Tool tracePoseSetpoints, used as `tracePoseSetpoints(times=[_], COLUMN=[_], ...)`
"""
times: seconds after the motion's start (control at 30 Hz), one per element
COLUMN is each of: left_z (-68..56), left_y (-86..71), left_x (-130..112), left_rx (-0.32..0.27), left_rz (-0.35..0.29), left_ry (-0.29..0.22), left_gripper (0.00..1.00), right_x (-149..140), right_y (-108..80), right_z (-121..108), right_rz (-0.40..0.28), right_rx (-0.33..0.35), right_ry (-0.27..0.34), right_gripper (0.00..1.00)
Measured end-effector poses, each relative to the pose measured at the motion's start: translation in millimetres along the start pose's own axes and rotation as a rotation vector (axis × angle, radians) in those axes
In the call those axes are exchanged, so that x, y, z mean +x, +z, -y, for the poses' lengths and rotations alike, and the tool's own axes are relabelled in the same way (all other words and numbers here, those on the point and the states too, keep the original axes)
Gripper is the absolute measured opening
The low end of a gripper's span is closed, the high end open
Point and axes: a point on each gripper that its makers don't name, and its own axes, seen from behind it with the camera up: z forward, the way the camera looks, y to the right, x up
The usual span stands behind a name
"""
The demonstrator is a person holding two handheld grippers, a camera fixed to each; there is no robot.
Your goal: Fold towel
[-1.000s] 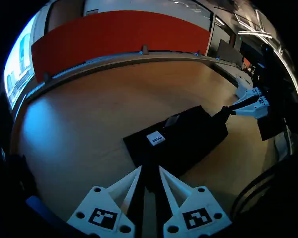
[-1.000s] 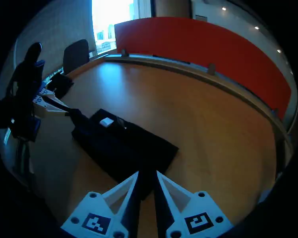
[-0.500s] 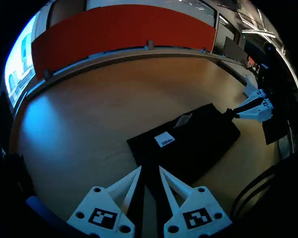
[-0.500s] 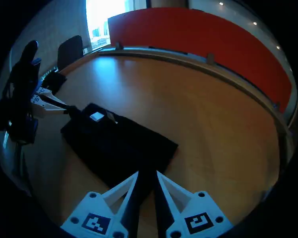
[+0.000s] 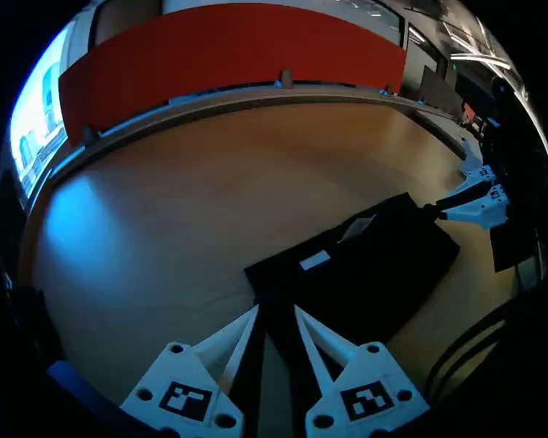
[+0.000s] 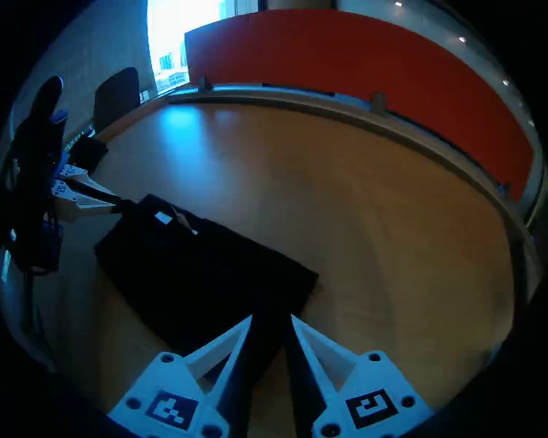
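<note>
Black rectangular cloth towel (image 5: 376,266) lies flat on the light wooden table (image 5: 164,212), white tag (image 5: 315,260) facing up. Left gripper (image 5: 277,312) pinches one corner and right gripper (image 6: 271,321) pinches another, both clamped on cloth. Looks like early going: corners gripped, the fold-over yet to come.

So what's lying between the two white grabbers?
The black towel spans the stretch: the left gripper pinches one end, the right gripper the other, over the wooden table. The left gripper view shows this.
</note>
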Motion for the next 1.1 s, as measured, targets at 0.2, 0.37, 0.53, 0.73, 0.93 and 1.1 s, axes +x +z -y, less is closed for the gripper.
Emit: tracePoseSetpoints(times=[0.2, 0.37, 0.53, 0.73, 0.93, 1.1], left_z=[7.3, 10.8, 14.1, 17.2, 15.7, 16.2], left_y=[-1.8, -5.4, -6.6, -6.5, -7.8, -9.2], left_x=[2.0, 1.4, -0.6, -1.2, -1.3, -1.1], left_rx=[0.026, 0.037, 0.047, 0.057, 0.05, 0.056], left_rz=[0.0, -0.002, -0.001, -0.002, -0.002, -0.008], left_ry=[0.001, 0.004, 0.008, 0.009, 0.007, 0.004], left_gripper=[0.33, 0.38, 0.43, 0.48, 0.88, 1.0], right_x=[4.5, 5.5, 5.6, 6.6, 5.1, 4.5], right_y=[-0.7, -4.2, -4.1, -4.8, -5.2, -5.9], right_z=[-2.9, -8.7, -12.3, -14.0, -13.6, -13.4], right_rz=[-0.015, -0.024, -0.026, -0.03, -0.029, -0.028], right_rx=[-0.012, -0.041, -0.058, -0.068, -0.068, -0.071], right_ry=[-0.004, -0.021, -0.025, -0.024, -0.032, -0.042], right_gripper=[0.39, 0.74, 0.81, 0.83, 0.96, 0.97])
